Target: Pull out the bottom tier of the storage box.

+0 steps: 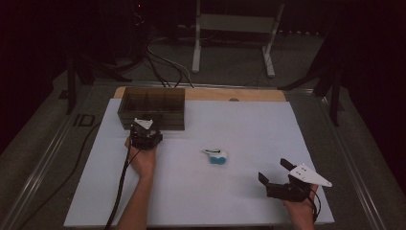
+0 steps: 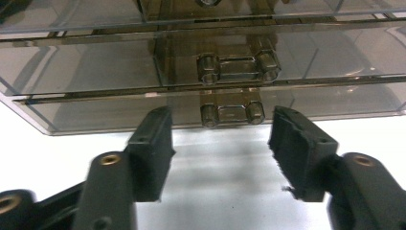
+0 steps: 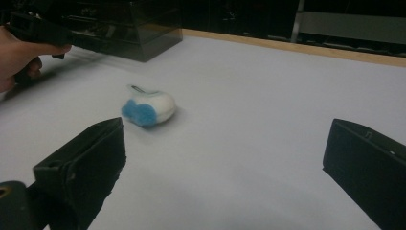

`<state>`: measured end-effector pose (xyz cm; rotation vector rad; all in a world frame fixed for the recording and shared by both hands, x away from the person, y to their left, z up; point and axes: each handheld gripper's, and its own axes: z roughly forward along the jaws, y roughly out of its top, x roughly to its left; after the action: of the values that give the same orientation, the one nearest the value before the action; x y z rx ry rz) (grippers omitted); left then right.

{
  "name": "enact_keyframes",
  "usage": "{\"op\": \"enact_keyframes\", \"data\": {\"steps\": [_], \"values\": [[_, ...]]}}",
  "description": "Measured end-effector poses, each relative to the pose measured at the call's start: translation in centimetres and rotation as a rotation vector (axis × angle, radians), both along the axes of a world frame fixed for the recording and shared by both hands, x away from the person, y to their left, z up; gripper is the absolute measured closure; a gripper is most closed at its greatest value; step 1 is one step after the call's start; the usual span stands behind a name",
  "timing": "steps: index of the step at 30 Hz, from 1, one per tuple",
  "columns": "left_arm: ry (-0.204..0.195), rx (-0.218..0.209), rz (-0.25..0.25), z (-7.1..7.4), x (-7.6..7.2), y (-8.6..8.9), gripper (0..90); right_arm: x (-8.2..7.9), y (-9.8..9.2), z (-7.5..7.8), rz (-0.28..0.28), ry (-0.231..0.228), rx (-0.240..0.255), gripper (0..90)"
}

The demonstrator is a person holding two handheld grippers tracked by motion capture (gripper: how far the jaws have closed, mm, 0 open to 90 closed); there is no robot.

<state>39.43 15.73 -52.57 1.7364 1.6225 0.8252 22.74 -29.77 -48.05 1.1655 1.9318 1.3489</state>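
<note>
The white desk [image 1: 249, 191] stands in a dark room. At 11 o'clock on it is a smoky drawer box [image 1: 152, 107]. The left claw [image 2: 220, 143] is half spread just before the lowest drawer handle [image 2: 232, 113], not touching. The right claw [image 3: 225, 163], at 5 o'clock, is spread wide and empty. A blue-white toy [image 1: 216, 156] lies at the centre.

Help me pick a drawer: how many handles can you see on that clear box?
2, plus part of a third: lower handle between the left gripper jaws, middle handle above it, top knob cut off.
</note>
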Motion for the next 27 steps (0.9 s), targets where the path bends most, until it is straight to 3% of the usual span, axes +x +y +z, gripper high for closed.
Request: {"op": "enact_keyframes", "data": {"steps": [13, 27], "values": [[0.029, -0.004, -0.011, -0.30, 0.75, -0.48, 53.5, 0.00, -0.09, -0.01, -0.004, 0.000, 0.004, 1.2], [0.038, -0.056, 0.015, -0.33, 1.02, -0.15, 54.9, 0.06, -0.06, -0.06, -0.002, 0.002, 0.004, 1.2]]}}
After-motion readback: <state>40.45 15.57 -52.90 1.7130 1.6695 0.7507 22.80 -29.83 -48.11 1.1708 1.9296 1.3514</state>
